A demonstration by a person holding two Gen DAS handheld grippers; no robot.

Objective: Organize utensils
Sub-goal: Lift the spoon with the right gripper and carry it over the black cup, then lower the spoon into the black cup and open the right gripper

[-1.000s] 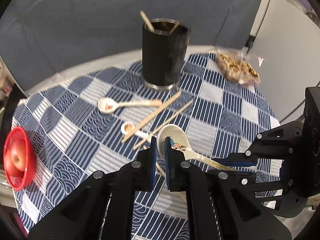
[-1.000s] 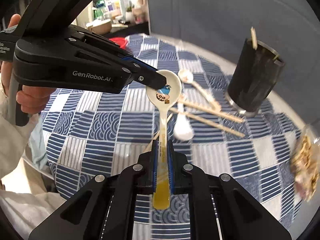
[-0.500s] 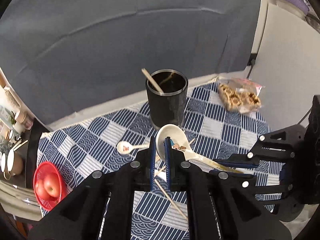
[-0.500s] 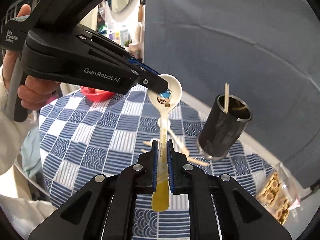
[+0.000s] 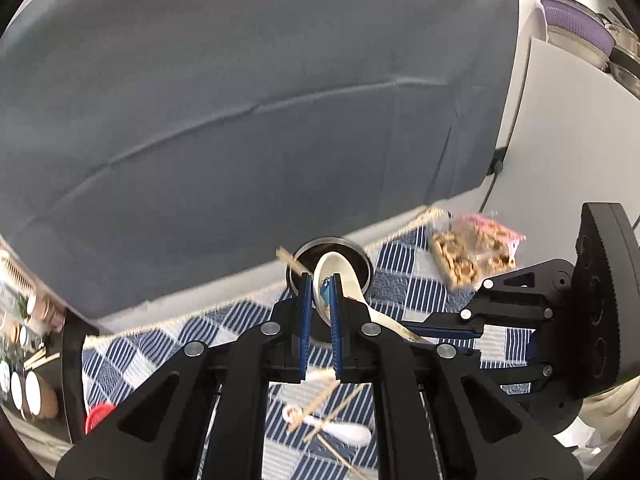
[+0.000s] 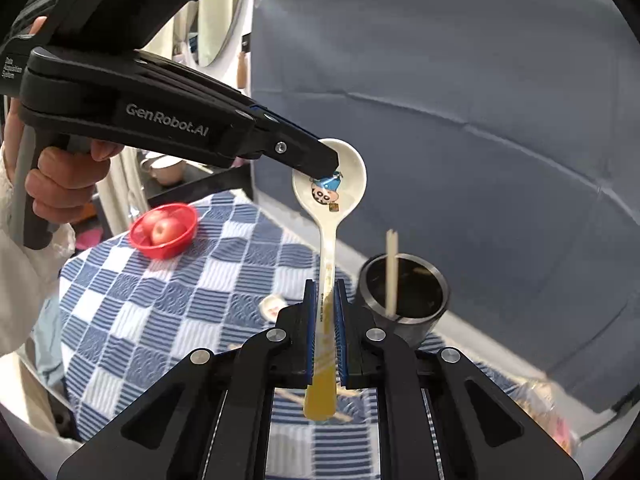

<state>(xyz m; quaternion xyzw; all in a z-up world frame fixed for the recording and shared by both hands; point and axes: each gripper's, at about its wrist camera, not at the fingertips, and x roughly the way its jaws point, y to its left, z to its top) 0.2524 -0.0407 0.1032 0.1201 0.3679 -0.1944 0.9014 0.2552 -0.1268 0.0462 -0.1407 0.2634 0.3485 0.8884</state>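
A white ceramic spoon point(image 6: 329, 196) with a cartoon print and a yellow handle end is held in the air between both grippers. My left gripper point(image 5: 320, 292) is shut on the rim of its bowl point(image 5: 334, 276). My right gripper point(image 6: 325, 304) is shut on its handle. The left gripper also shows in the right wrist view point(image 6: 326, 164). The black utensil cup point(image 6: 402, 300) stands on the table below and right, with a chopstick point(image 6: 391, 272) in it. It also shows in the left wrist view point(image 5: 362, 264), behind the spoon.
On the blue checked tablecloth point(image 6: 168, 300) lie loose chopsticks point(image 5: 316, 400) and a small white spoon point(image 5: 340, 432). A red bowl with apples point(image 6: 164, 230) sits at the far left. A snack bag point(image 5: 472, 248) lies at the right edge.
Both grippers have lifted the spoon higher above the table. The cup and tablecloth now sit lower and smaller in both views.
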